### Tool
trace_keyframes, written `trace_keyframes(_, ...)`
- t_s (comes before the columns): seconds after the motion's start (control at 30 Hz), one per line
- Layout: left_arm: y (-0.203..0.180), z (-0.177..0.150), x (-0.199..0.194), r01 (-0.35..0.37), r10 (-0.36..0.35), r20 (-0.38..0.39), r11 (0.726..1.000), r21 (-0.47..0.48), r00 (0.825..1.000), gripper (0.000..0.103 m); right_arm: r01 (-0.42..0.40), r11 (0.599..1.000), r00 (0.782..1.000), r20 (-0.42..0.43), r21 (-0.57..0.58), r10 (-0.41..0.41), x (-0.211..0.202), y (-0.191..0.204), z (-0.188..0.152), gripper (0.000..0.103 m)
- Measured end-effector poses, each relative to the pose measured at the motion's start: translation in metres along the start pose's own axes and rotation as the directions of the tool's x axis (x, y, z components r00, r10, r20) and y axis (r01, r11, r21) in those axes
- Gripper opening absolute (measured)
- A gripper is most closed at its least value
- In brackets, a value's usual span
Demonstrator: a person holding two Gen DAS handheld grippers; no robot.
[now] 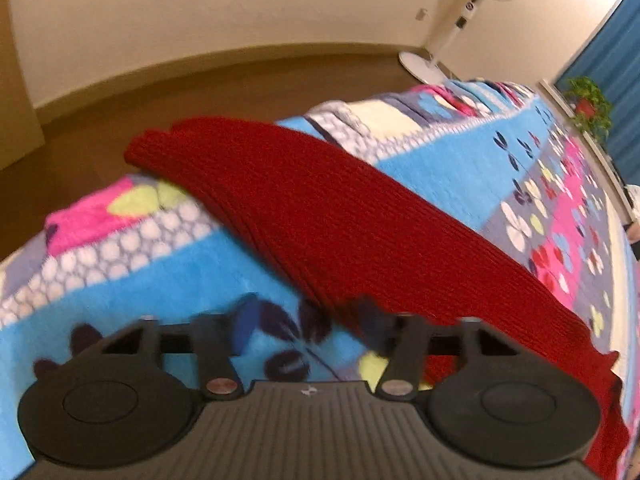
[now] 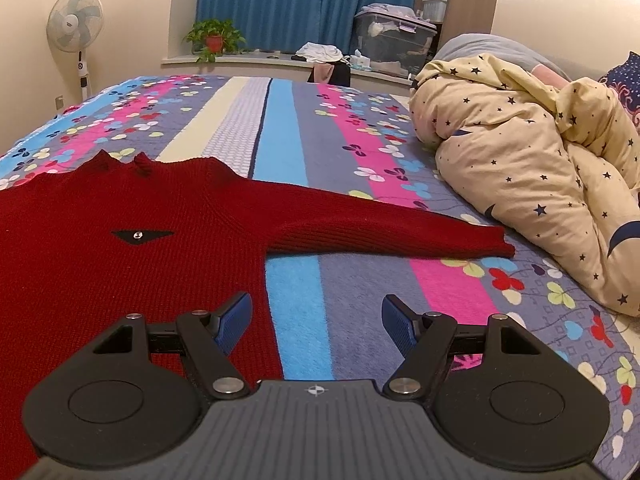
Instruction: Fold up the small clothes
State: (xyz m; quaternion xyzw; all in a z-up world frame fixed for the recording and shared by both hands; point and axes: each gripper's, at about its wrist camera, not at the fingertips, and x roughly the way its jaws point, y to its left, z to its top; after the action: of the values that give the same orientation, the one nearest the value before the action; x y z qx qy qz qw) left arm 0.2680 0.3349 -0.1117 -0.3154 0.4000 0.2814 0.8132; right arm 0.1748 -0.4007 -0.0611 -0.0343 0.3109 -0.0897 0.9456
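The red knit sweater [image 2: 120, 248] lay flat on the bed's patterned blanket [image 2: 304, 320], one sleeve [image 2: 380, 228] stretched toward the crumpled star-print duvet [image 2: 540, 184]. The left claw [image 1: 304, 328] stood over the other sleeve's [image 1: 340, 220] edge, its blurred jaws apart, pinching nothing. The right claw [image 2: 316, 324] hung spread beside the sweater's hem. A clean fold probably called for pinching each sleeve near its cuff. A standing fan [image 2: 76, 28], potted plant [image 2: 214, 38] and blue curtains [image 2: 304, 0] lined the far wall.

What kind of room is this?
Most likely a bedroom at home: a bed with a bright floral blanket, a bunched-up star-print duvet on it, and a standing fan beside blue curtains.
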Motion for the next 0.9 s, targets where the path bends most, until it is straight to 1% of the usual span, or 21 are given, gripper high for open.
trace_keyframes(0.03,0.001,0.001,-0.002,0.014,-0.014,0.008,1.0,0.0,1.0,0.0,0.0,1.0,1.0,0.0,-0.002,0.0,0.0,0.0,0.0,0.073)
trace_keyframes(0.1,-0.004,0.001,-0.009,0.004,-0.005,0.058,1.0,0.021,0.998,0.0,0.0,1.0,1.0,-0.001,-0.006,0.0,0.001,0.0,0.0,0.073)
trace_keyframes(0.13,-0.007,0.002,-0.014,-0.005,0.001,0.092,0.999,0.045,0.996,0.0,0.001,1.0,1.0,-0.002,-0.007,-0.001,0.001,0.001,0.0,0.073)
trace_keyframes(0.17,-0.012,0.002,-0.018,0.0,-0.008,0.12,0.997,0.071,0.993,0.0,0.001,1.0,1.0,-0.002,-0.009,-0.001,0.001,0.001,0.0,0.073)
trace_keyframes(0.23,-0.021,0.001,-0.022,0.024,-0.038,0.135,0.994,0.108,0.99,0.0,0.002,1.0,1.0,-0.003,-0.01,-0.002,0.002,0.001,0.0,0.073)
trace_keyframes(0.27,-0.022,0.001,-0.022,0.028,-0.042,0.122,0.993,0.111,0.992,0.0,0.002,1.0,1.0,-0.004,-0.012,-0.002,0.002,0.002,0.0,0.073)
trace_keyframes(0.3,-0.021,0.001,-0.02,0.039,-0.048,0.098,0.995,0.095,0.994,0.001,0.002,1.0,1.0,-0.004,-0.012,-0.003,0.002,0.002,0.0,0.073)
trace_keyframes(0.33,-0.017,0.001,-0.016,0.057,-0.061,0.065,0.997,0.061,0.996,0.01,0.002,1.0,1.0,-0.004,-0.014,-0.002,0.002,0.002,0.0,0.073)
trace_keyframes(0.37,-0.012,0.001,-0.012,0.078,-0.078,0.029,0.997,0.021,0.996,0.024,0.002,1.0,1.0,-0.004,-0.018,-0.002,0.002,0.002,-0.001,0.073)
trace_keyframes(0.4,-0.008,0.001,-0.008,0.084,-0.084,0.006,0.996,-0.014,0.996,0.029,0.001,1.0,1.0,-0.003,-0.021,-0.001,0.002,0.003,-0.001,0.073)
trace_keyframes(0.43,-0.003,0.0,-0.005,0.081,-0.082,-0.013,0.996,-0.046,0.997,0.038,0.001,1.0,1.0,-0.003,-0.024,-0.001,0.002,0.003,-0.001,0.073)
trace_keyframes(0.47,0.0,0.0,-0.001,0.079,-0.081,-0.03,0.994,-0.069,0.996,0.044,0.002,1.0,1.0,-0.002,-0.025,-0.002,0.001,0.002,-0.001,0.073)
trace_keyframes(0.53,0.006,0.0,0.005,0.098,-0.106,-0.062,0.988,-0.122,0.992,0.046,0.001,1.0,1.0,0.002,-0.023,-0.001,0.0,0.002,-0.001,0.073)
trace_keyframes(0.73,0.017,0.003,0.008,0.111,-0.123,-0.055,0.975,-0.194,0.991,0.046,0.004,1.0,1.0,-0.004,-0.023,-0.004,0.001,0.002,-0.001,0.073)
trace_keyframes(0.8,0.019,0.003,0.01,0.115,-0.127,-0.044,0.97,-0.213,0.991,0.046,0.003,1.0,1.0,-0.004,-0.028,-0.004,0.001,0.004,-0.001,0.073)
trace_keyframes(0.87,0.023,0.004,0.009,0.127,-0.133,-0.006,0.958,-0.258,0.991,0.046,0.003,0.999,1.0,-0.006,-0.036,-0.003,0.001,0.006,-0.002,0.073)
trace_keyframes(0.9,0.026,0.005,0.009,0.134,-0.136,0.012,0.952,-0.276,0.991,0.044,0.002,0.999,1.0,-0.006,-0.042,-0.002,0.001,0.007,-0.002,0.073)
